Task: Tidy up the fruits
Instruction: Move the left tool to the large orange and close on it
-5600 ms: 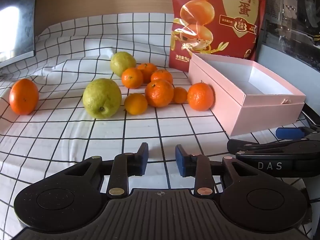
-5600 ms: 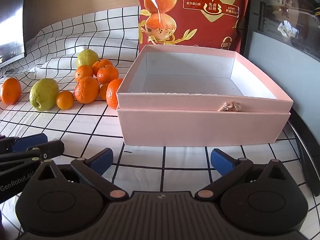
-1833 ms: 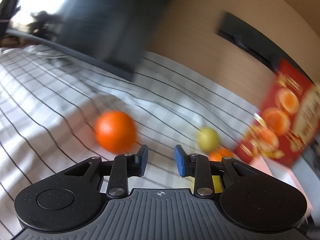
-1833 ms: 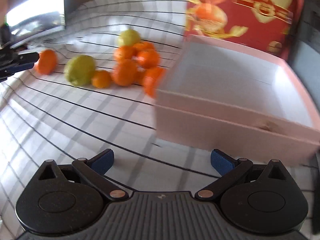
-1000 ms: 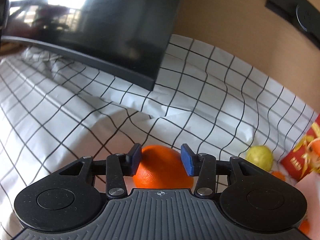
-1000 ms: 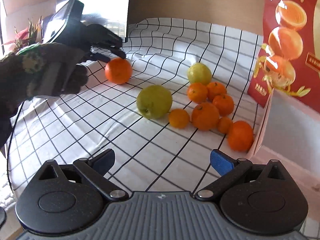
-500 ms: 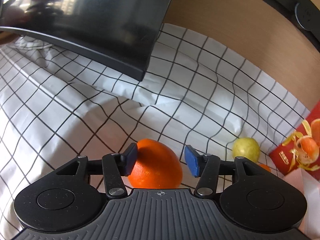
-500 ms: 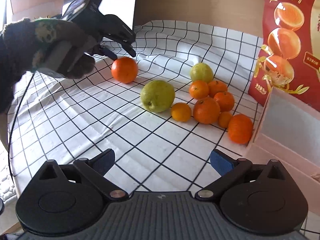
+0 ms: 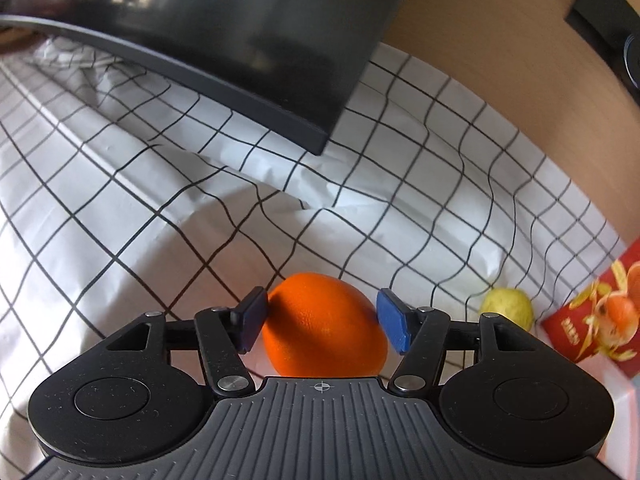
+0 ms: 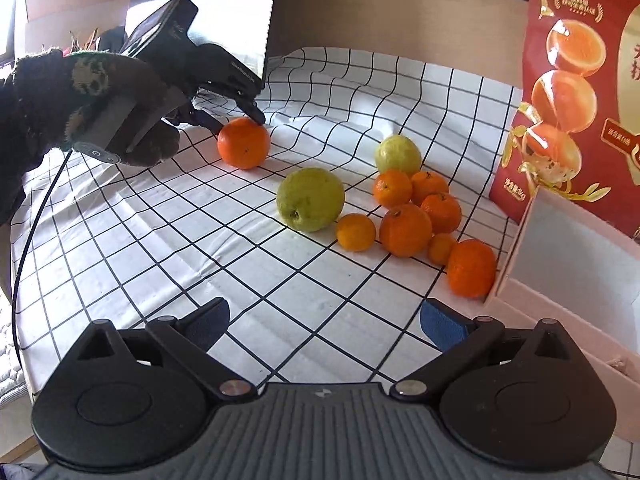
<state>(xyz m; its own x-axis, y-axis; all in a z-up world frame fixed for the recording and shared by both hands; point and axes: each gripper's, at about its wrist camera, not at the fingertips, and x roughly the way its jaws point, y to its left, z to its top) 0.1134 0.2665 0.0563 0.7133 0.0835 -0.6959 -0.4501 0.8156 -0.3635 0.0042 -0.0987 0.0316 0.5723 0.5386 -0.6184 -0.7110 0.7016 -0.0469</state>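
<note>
A large orange [image 9: 324,324] lies on the checked cloth between the fingers of my left gripper [image 9: 322,326]. The jaws stand around it, both blue pads at its sides, and it rests on the cloth. In the right wrist view the same orange [image 10: 244,143] sits at the far left with the left gripper [image 10: 236,116] over it. My right gripper [image 10: 324,322] is open and empty above the cloth. A large green fruit [image 10: 310,199], a smaller yellow-green one [image 10: 398,156] and several mandarins [image 10: 406,229] lie in a cluster left of the pink box [image 10: 576,256].
A dark monitor [image 9: 192,32] overhangs the cloth behind the orange. A red snack bag [image 10: 576,92] stands behind the pink box. A gloved hand [image 10: 80,96] holds the left gripper. The cloth's left edge [image 10: 18,272] drops off the table.
The left gripper's jaws have opened wider and moved in around the orange, which now sits deeper between the pads. The right gripper has stayed open, shifting slightly.
</note>
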